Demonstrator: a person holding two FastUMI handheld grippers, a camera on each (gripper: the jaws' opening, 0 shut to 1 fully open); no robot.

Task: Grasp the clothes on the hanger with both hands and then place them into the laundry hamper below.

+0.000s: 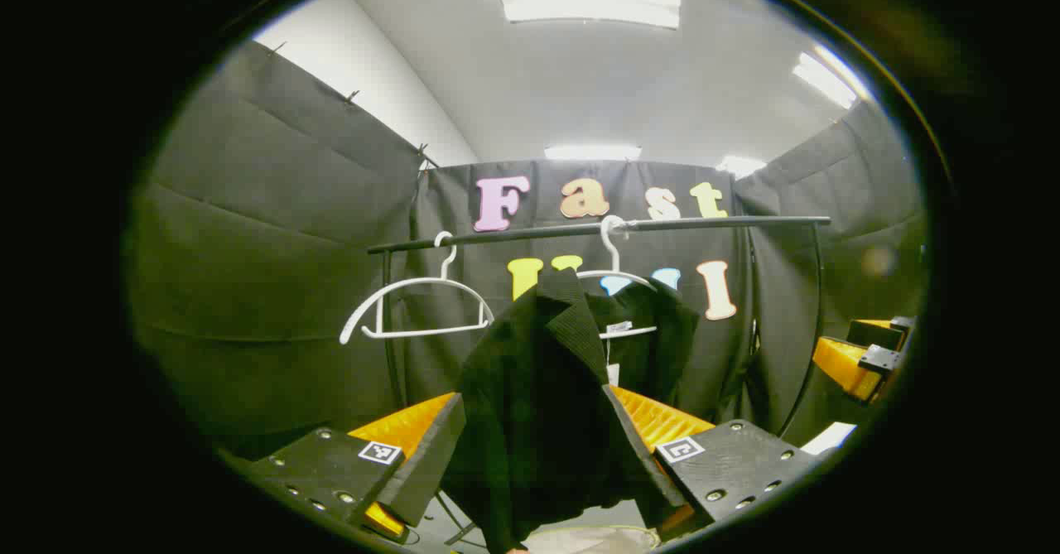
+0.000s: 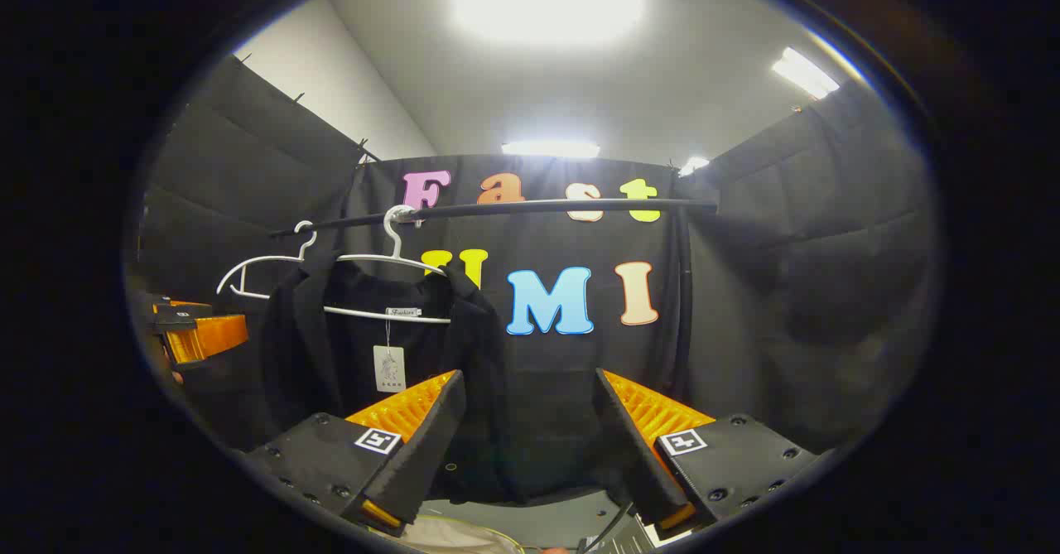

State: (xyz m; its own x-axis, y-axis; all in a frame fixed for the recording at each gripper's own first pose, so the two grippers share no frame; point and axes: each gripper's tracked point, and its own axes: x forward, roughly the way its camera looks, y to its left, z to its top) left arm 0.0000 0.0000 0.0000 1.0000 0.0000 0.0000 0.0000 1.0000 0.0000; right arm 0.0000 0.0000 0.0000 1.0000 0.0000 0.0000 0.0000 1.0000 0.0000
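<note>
A black garment point(image 1: 538, 388) hangs from a white hanger point(image 1: 614, 277) on the black rail point(image 1: 596, 228). Its left side drapes down between the fingers of my left gripper point(image 1: 534, 397), which stand wide apart, so that gripper is open around the cloth. In the right gripper view the same garment point(image 2: 364, 347), with a paper tag point(image 2: 388, 368), hangs left of centre. My right gripper point(image 2: 530, 376) is open, with dark cloth at the garment's right edge between its fingers. The right gripper point(image 1: 861, 355) also shows at the far right of the left gripper view, and the left gripper point(image 2: 195, 330) at the far left of the right gripper view.
An empty white hanger point(image 1: 414, 305) hangs on the rail to the left of the garment. The rail's upright posts point(image 1: 387, 322) stand at both ends. A pale rim, perhaps the hamper point(image 2: 451, 536), shows at the bottom below the fingers.
</note>
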